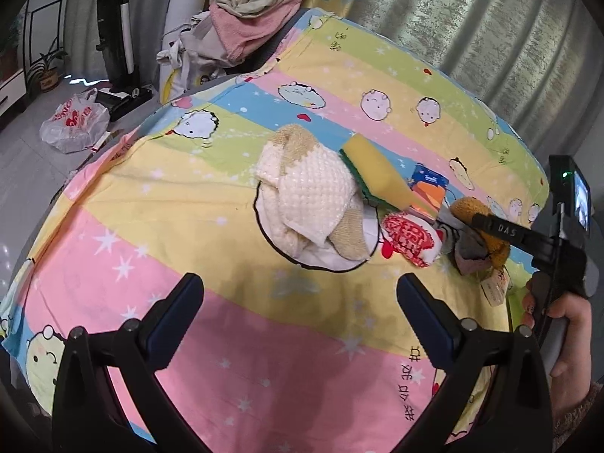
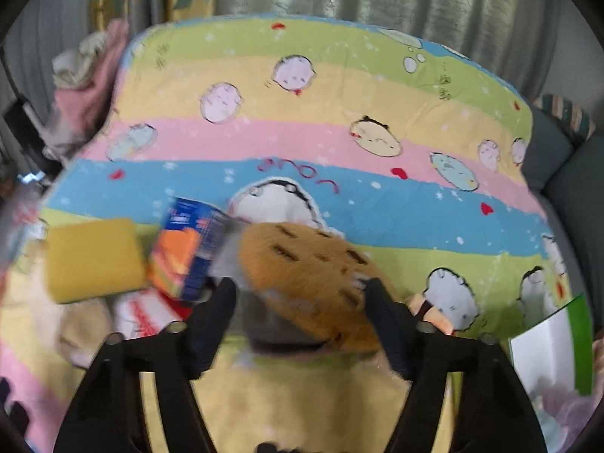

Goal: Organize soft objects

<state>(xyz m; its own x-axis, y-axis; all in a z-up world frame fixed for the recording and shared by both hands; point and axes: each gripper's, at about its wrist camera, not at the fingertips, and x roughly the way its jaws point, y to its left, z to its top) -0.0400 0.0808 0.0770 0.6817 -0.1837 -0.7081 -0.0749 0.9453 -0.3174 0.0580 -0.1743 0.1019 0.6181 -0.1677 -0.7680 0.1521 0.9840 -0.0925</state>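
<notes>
Soft items lie clustered mid-way across a striped cartoon-print bedsheet. From left to right in the left wrist view: a cream waffle-knit cloth, a yellow sponge with a green scrub face resting tilted on the cloth's edge, a blue-and-orange packet behind it, a white pouch with red print, and a brown plush toy with dark stitched marks.

Left gripper: jaws wide apart, nothing between them, hanging over bare pink and yellow sheet. The cloth sits just beyond the fingertips, apart from them.

Right gripper: jaws partly apart. In the right wrist view the plush toy sits between the two fingers, its brown top reaching past both tips. The right finger lies against the toy's edge; the left finger appears beside its grey underside. Frame is motion-blurred; whether the pads actually press on the toy I cannot tell. The sponge and packet lie left of the left finger.

A hand holds the right gripper's handle.
</notes>
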